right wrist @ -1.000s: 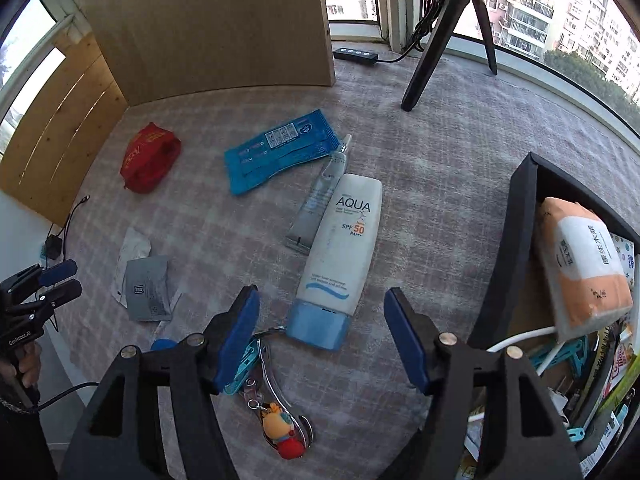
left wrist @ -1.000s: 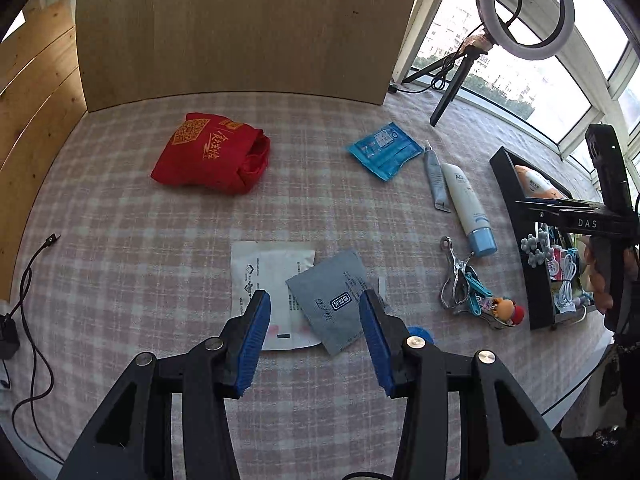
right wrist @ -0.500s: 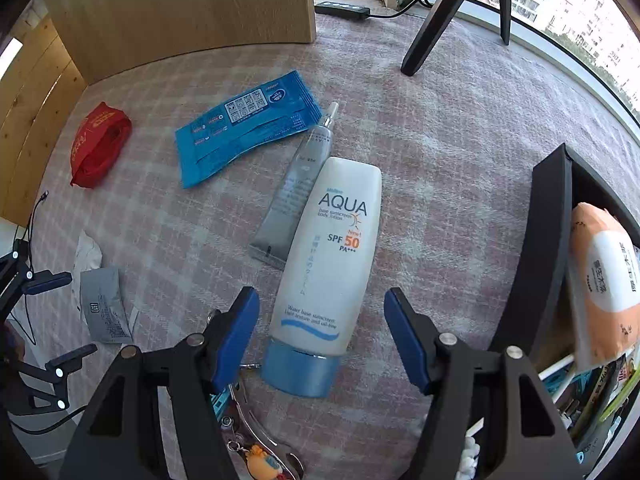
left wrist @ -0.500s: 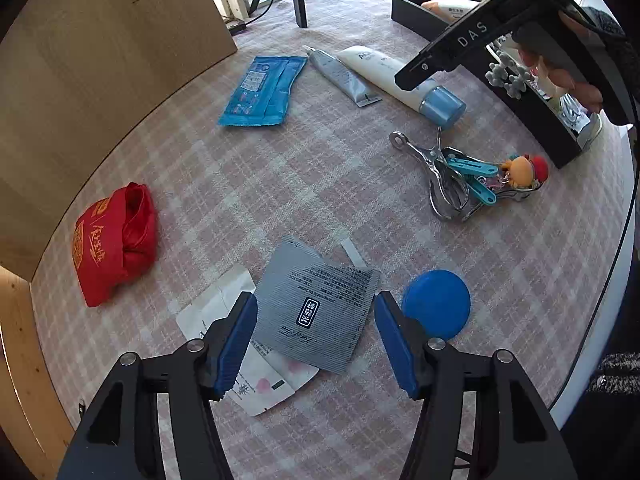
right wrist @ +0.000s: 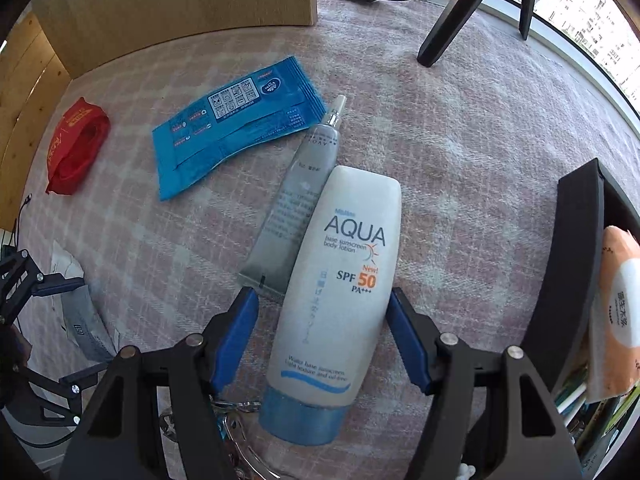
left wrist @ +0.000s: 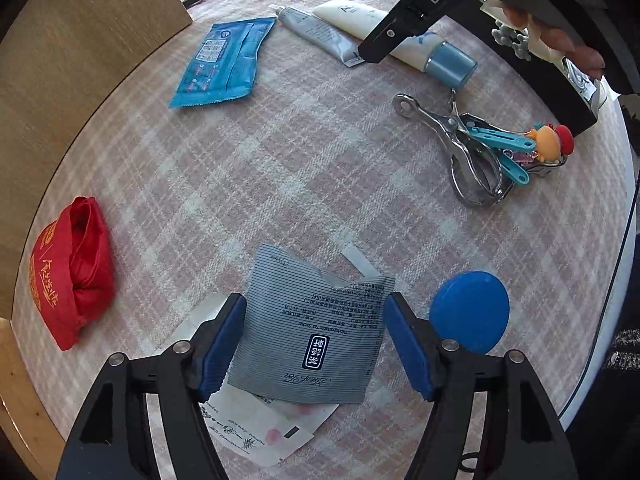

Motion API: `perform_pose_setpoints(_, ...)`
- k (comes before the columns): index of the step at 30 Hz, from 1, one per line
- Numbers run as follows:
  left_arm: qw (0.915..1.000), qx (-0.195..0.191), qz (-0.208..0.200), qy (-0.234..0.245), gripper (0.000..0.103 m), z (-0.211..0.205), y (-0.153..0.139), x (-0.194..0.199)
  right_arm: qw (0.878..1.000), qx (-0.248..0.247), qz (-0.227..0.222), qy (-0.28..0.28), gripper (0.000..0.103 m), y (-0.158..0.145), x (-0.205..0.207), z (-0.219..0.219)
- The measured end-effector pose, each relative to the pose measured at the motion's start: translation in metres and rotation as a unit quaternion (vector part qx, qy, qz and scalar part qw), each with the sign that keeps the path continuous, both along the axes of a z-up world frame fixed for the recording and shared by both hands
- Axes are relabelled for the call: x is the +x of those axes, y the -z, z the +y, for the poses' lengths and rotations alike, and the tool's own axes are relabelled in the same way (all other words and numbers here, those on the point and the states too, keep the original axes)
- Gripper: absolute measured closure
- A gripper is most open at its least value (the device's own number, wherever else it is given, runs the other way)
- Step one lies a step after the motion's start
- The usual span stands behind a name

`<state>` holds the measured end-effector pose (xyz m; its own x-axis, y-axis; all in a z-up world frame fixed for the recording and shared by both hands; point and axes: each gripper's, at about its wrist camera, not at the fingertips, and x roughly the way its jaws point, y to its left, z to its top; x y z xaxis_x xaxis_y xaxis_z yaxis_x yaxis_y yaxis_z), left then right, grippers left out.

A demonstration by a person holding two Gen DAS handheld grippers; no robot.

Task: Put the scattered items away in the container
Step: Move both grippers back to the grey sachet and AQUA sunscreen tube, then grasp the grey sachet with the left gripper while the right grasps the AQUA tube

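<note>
My left gripper (left wrist: pixel 316 340) points down at a grey striped sachet (left wrist: pixel 312 320) that lies on a white sachet (left wrist: pixel 256 432). Its jaws are opening; the grey sachet sits between the blue pads, and no pad presses on it. My right gripper (right wrist: pixel 322 340) stands open astride a white AQUA sunscreen tube (right wrist: pixel 344 280) with a blue cap, and a gap shows at the left pad. The black container (right wrist: pixel 576 264) stands to the right with an orange wipes pack (right wrist: pixel 620 312) inside.
On the checked cloth lie a blue wipes pack (left wrist: pixel 224 60), a grey tube (right wrist: pixel 300 204), a red pouch (left wrist: pixel 72 264), a blue disc (left wrist: pixel 470 312) and a metal clip with teal pegs and a keychain (left wrist: pixel 476 156). A tripod leg (right wrist: pixel 456 12) and wooden boards stand behind.
Both grippers have come down closer to the cloth. The left one rolled, widened its jaws and now straddles the grey sachet. The right one now straddles the sunscreen tube.
</note>
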<state>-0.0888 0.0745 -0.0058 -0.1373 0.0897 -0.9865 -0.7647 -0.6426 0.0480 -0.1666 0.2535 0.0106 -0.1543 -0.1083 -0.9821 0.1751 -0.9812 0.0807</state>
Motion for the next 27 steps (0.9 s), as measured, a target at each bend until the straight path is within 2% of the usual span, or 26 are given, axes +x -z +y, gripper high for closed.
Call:
perform_pose_setpoints(3,0.9998,0.018,-0.003,-0.006,0.04,-0.004,-0.001,0.002,1.0,0.019,0.002,-0.022,0.04,0.0,0.004,-0.006)
perform_pose_setpoints(5,0.9997,0.024,-0.001,-0.006,0.046,-0.006,-0.003,0.006,0.999,0.033,0.009,-0.025,0.049,-0.001,0.007,-0.006)
perform_pose_setpoints(7,0.9994,0.032,-0.004,-0.015,0.058,-0.009,-0.005,0.008,1.0,0.021,0.011,-0.019,0.051,-0.003,0.009,-0.003)
perform_pose_setpoints(12,0.998,0.048,0.003,-0.042,0.073,-0.016,-0.01,0.013,1.0,-0.007,0.013,0.006,0.054,-0.006,0.014,0.007)
perform_pose_setpoints(14,0.997,0.056,0.003,-0.053,0.085,-0.019,-0.013,0.016,1.0,-0.023,0.014,0.015,0.055,-0.009,0.016,0.012)
perform_pose_setpoints(15,0.9961,0.064,-0.001,-0.061,0.095,-0.022,-0.016,0.016,0.999,-0.028,0.016,0.018,0.055,-0.011,0.017,0.014)
perform_pose_setpoints(19,0.9933,0.072,0.006,-0.089,0.096,-0.029,-0.023,0.021,0.998,-0.04,0.03,0.032,0.055,-0.022,0.022,0.023)
perform_pose_setpoints(25,0.9882,0.097,0.018,-0.117,0.096,-0.035,-0.038,0.027,0.995,-0.077,0.046,0.052,0.056,-0.051,0.023,0.065)
perform_pose_setpoints(27,0.9863,0.104,0.029,-0.125,0.096,-0.033,-0.051,0.035,0.993,-0.085,0.058,0.057,0.056,-0.06,0.039,0.063)
